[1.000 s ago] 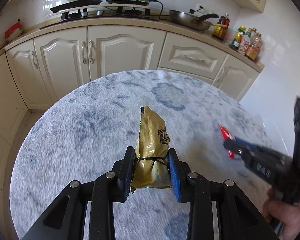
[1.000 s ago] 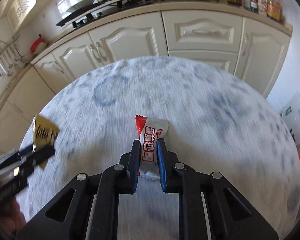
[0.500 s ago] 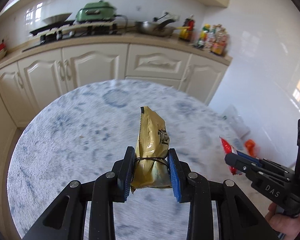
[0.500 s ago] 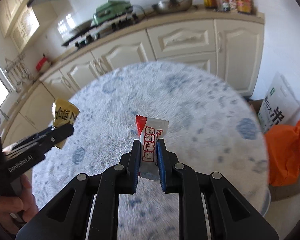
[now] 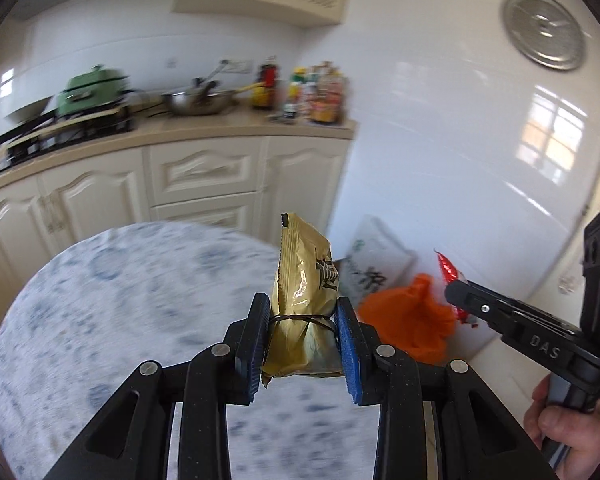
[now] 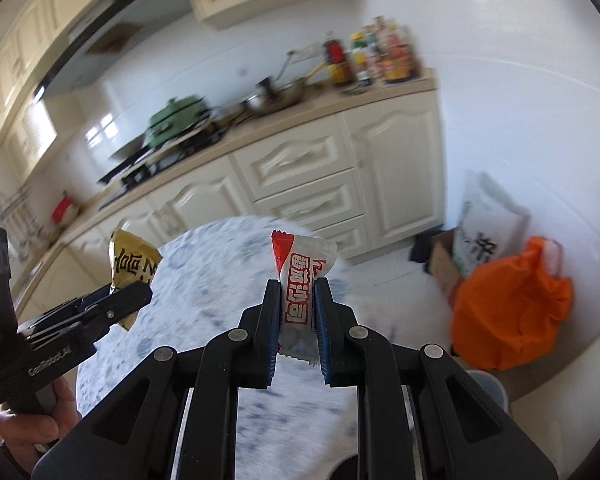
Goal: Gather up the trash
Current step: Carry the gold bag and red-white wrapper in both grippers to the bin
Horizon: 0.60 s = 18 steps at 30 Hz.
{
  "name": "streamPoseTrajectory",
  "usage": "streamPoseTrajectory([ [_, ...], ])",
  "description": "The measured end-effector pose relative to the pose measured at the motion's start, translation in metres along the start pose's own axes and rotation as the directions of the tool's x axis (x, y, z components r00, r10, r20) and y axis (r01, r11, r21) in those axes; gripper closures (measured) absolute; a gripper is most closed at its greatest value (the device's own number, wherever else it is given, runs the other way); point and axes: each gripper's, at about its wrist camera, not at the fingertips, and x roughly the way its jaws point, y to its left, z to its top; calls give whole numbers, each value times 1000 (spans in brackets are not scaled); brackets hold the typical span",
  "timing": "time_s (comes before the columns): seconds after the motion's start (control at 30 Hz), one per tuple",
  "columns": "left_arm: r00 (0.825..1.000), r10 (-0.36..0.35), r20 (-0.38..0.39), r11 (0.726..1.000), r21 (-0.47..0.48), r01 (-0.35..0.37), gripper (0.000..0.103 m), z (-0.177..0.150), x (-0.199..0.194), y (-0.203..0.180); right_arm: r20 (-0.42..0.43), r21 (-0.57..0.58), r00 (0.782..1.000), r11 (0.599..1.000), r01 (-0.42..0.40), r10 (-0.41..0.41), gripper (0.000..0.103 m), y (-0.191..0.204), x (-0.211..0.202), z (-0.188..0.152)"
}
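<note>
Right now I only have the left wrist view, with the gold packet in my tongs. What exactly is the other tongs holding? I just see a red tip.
Observer: The right tongs are shut on a white and red wrapper with red characters on it.
Operator: What stands around the orange bag?
Observer: Past the orange bag there is an open cardboard box on the floor, by the white sack.
Operator: Anything nearer than the bag?
Observer: Yes, a pale round rim shows just below it; I cannot tell what it is.
</note>
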Motion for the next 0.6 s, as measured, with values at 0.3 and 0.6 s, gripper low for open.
streamPoseTrajectory([
  [0.3,988,-149,-48,983,104,153,74,8,28,-98,62,125,984,980,156,-164,87,-90,-63,-1],
  [0.6,949,-228,-219,950,163,266,74,-1,95,-183,4,243,961,933,267,-276,87,-168,-76,-25],
])
